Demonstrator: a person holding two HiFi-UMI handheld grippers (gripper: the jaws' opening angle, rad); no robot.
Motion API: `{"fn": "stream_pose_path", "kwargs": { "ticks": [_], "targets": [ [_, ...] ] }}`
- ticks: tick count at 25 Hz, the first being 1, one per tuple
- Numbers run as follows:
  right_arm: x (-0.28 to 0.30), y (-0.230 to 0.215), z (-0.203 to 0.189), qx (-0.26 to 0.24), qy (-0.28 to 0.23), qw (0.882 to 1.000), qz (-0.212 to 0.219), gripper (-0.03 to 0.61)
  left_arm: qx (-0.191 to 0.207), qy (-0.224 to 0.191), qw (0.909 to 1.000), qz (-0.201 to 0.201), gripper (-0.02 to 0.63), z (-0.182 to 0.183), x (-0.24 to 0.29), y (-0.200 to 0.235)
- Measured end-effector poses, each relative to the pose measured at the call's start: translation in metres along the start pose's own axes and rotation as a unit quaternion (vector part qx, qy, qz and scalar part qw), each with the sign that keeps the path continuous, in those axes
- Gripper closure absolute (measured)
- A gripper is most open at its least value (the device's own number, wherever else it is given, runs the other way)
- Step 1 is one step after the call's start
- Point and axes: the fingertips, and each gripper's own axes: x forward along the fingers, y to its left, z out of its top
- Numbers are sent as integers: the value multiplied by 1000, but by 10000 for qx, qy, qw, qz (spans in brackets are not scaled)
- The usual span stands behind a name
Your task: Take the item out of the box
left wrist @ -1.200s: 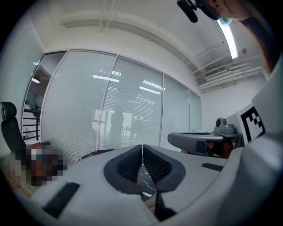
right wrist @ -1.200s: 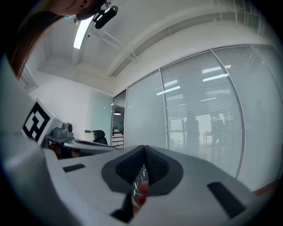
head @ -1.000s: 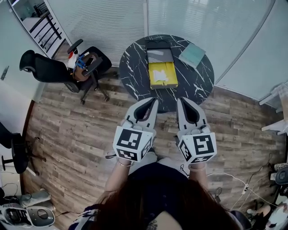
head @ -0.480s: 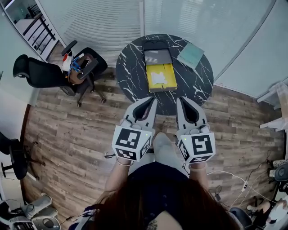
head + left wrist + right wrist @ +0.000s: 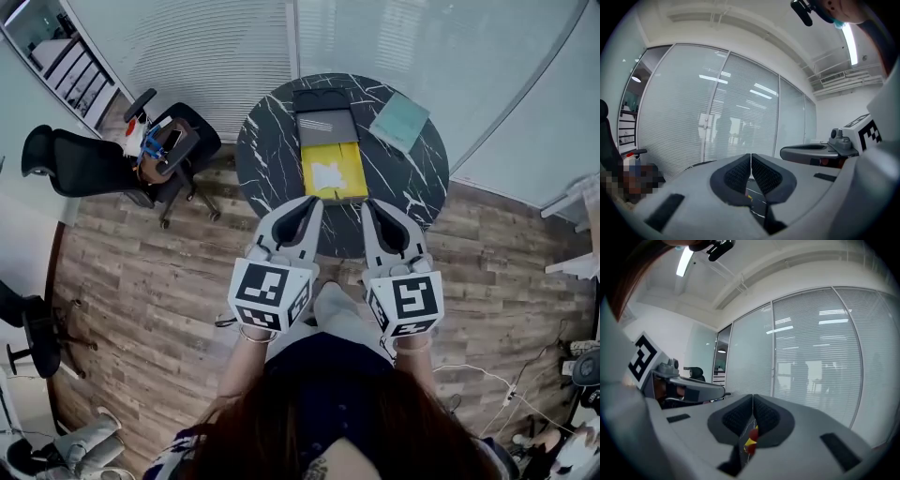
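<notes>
An open yellow box [image 5: 334,171] with a pale item inside lies on the round black marble table [image 5: 272,150], its dark lid [image 5: 324,124] folded back behind it. In the head view my left gripper [image 5: 313,202] and right gripper [image 5: 367,205] are held side by side over the table's near edge, short of the box. Both are shut with nothing between the jaws. In the left gripper view the left gripper [image 5: 750,157] shows pads pressed together. The right gripper [image 5: 753,398] looks the same in the right gripper view, with a sliver of yellow and red showing below its pads.
A teal booklet [image 5: 400,117] lies on the table's right part. A black office chair [image 5: 103,161] holding small objects stands to the left on the wood floor. Glass walls with blinds run behind the table. Cables lie on the floor at the right.
The person has stepped closer to the table. Both grippers, still shut, have moved forward from over the floor to over the table's near edge.
</notes>
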Motion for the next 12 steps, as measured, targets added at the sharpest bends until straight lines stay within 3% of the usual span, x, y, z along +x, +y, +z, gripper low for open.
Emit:
{"fn": "stream_pose_path", "kwargs": {
  "ticks": [12],
  "targets": [
    [58,-41,-14,-74,206,9991,373,554,8,24,9998,172,586,9,74,21]
  ]
}}
